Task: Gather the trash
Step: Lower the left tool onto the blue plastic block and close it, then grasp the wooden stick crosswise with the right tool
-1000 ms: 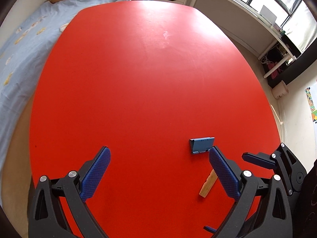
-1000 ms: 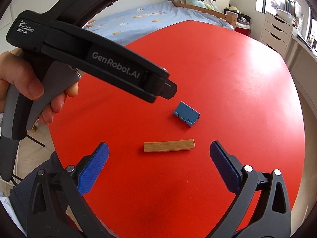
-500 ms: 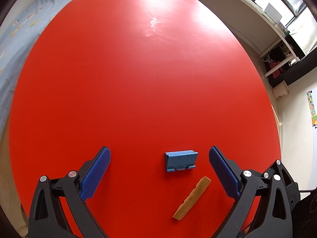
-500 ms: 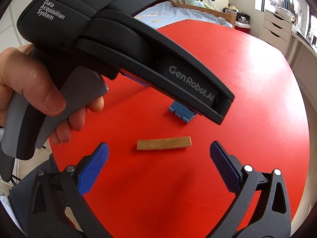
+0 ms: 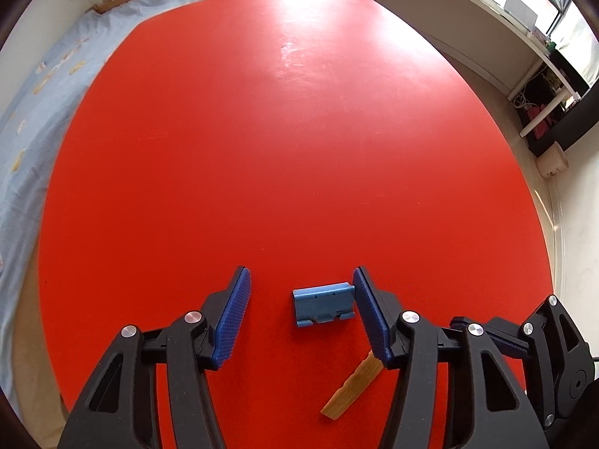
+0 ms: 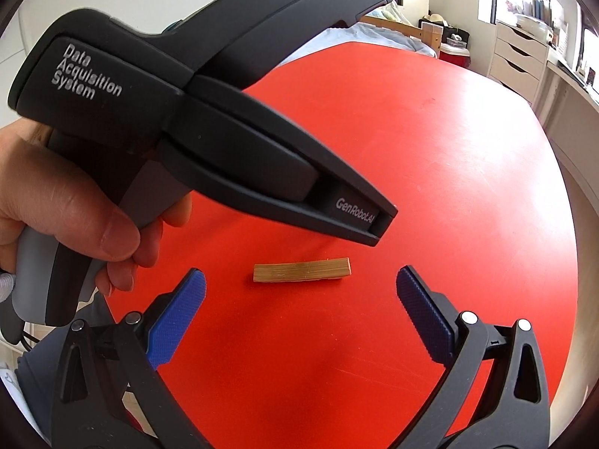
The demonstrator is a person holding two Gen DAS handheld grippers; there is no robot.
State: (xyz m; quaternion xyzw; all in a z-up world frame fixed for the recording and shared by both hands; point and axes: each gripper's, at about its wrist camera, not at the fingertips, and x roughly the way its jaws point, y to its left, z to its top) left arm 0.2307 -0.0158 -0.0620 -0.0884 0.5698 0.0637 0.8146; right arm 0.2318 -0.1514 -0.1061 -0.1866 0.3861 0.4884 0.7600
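The blue plastic piece (image 5: 324, 305) lies flat on the red surface (image 5: 284, 142), between the fingers of your left gripper (image 5: 299, 314) but well off centre. Its right end sits at or against the right finger (image 5: 368, 316); I cannot tell whether they touch. An open gap remains to the left finger (image 5: 232, 320). The jaws are closing and stand about half apart; nothing is pinched yet.

Risk 1: the right finger meets the piece first and shoves it sideways across the smooth surface instead of gripping it. The offset is the cause. Centre the piece or expect it to slide or turn.

Risk 2: the piece is low and flat. If your fingertips ride above it, the pads will likely close over the top and miss.

Risk 3: the wooden stick (image 5: 353, 387) lies just behind the right finger, with 1 end hidden under it. A sideways correction could knock the stick or trap it in the grip.

Your right gripper (image 6: 299, 314) hangs above the surface with its jaws wide apart and holds nothing. The same stick (image 6: 302, 270) lies ahead of its fingers, clear of both. From this view the body of the left gripper (image 6: 209, 119), held in your hand (image 6: 75, 220), blocks sight of the blue piece, so both tools are crowded over 1 small patch; a collision is possible if both move at once.
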